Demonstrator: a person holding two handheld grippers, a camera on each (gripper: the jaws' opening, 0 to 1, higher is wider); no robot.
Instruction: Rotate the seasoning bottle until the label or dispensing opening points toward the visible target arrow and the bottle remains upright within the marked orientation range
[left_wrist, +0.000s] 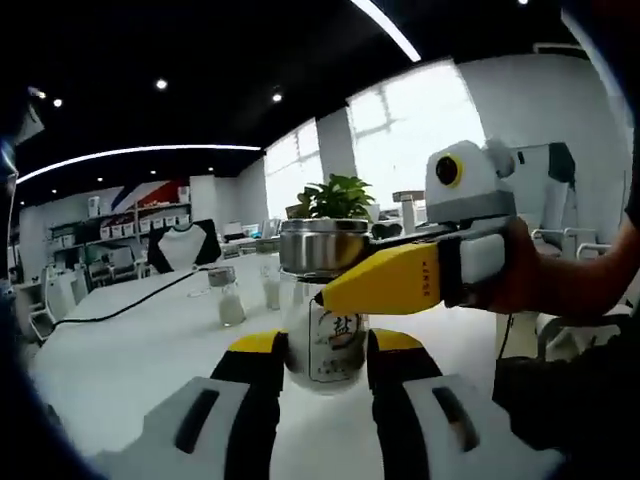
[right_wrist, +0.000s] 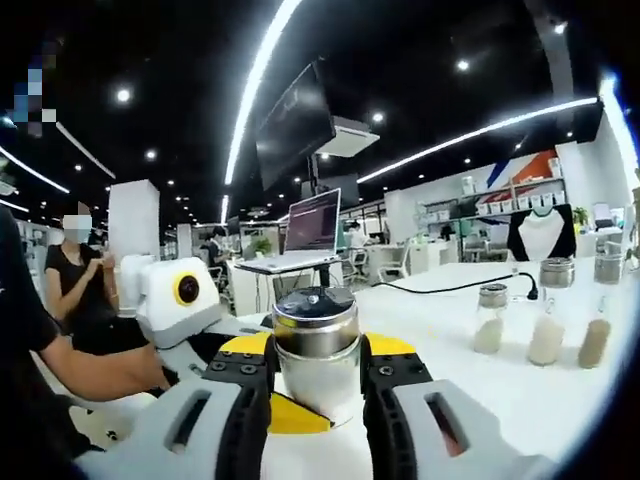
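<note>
White desk (left_wrist: 130, 350) carries all. Seasoning bottle (left_wrist: 330, 340) stands upright between fingers of left gripper (left_wrist: 325, 350), which pinch its glass body; label with black character faces these fingers. Right gripper (right_wrist: 316, 370) fingers pinch steel cap (right_wrist: 315, 325) from opposite side. Spare shakers (right_wrist: 545, 325) stand well beyond fingers. Target arrow not visible, so turn seems not finished; how much remains, cannot judge.
</note>
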